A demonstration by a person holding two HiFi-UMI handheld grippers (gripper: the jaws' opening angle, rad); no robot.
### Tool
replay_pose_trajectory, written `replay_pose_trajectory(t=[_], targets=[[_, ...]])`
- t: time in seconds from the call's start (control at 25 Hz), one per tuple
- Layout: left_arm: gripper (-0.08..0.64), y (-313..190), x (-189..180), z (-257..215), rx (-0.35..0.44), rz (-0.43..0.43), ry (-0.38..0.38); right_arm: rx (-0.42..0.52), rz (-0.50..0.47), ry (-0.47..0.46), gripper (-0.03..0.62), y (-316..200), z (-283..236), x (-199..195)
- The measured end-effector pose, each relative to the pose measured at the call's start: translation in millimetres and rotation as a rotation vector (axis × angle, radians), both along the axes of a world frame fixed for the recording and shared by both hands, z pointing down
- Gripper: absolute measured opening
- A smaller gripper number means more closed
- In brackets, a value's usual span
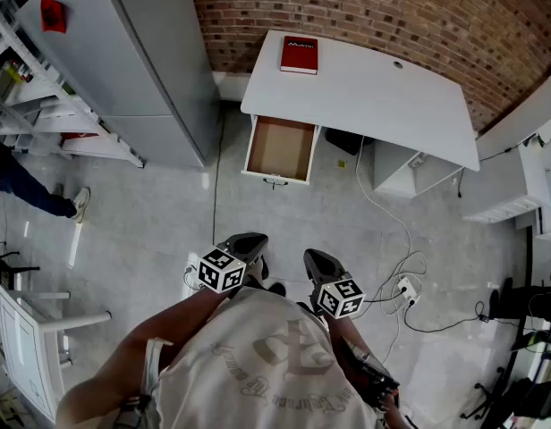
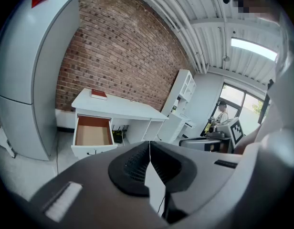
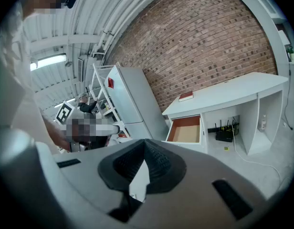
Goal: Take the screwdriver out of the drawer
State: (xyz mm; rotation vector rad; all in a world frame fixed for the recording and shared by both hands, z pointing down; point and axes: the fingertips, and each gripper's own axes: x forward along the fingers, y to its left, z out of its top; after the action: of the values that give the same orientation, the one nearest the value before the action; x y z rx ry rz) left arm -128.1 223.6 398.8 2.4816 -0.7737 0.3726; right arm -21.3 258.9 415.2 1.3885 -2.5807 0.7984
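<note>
The left gripper (image 1: 249, 239) and the right gripper (image 1: 318, 257) were held side by side close to the person's chest, both clenched tight with nothing between the jaws. They were well apart from the white desk (image 1: 374, 88), whose drawer (image 1: 280, 148) stood pulled open across the floor. Only its brown bottom showed; the screwdriver could not be made out from there. A red book (image 1: 299, 54) lay on the desk.
</note>
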Motion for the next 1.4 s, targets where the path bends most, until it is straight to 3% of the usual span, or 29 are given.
replay_pose_trajectory(t=[0.4, 0.72, 1.4], targets=[[0.008, 24, -8, -2, 0.005, 0.023, -0.033, 0.006, -0.025, -0.014, 0.006, 21, -5, -15], [0.008, 27, 6, -5, 0.019, 0.049, -0.045, -0.007, -0.007, -0.029, 0.006, 27, 2, -6], [0.008, 5, -28, -9, 0.007, -0.038, -0.048, -0.002, -0.024, -0.038, 0.008, 4, -1, -23]])
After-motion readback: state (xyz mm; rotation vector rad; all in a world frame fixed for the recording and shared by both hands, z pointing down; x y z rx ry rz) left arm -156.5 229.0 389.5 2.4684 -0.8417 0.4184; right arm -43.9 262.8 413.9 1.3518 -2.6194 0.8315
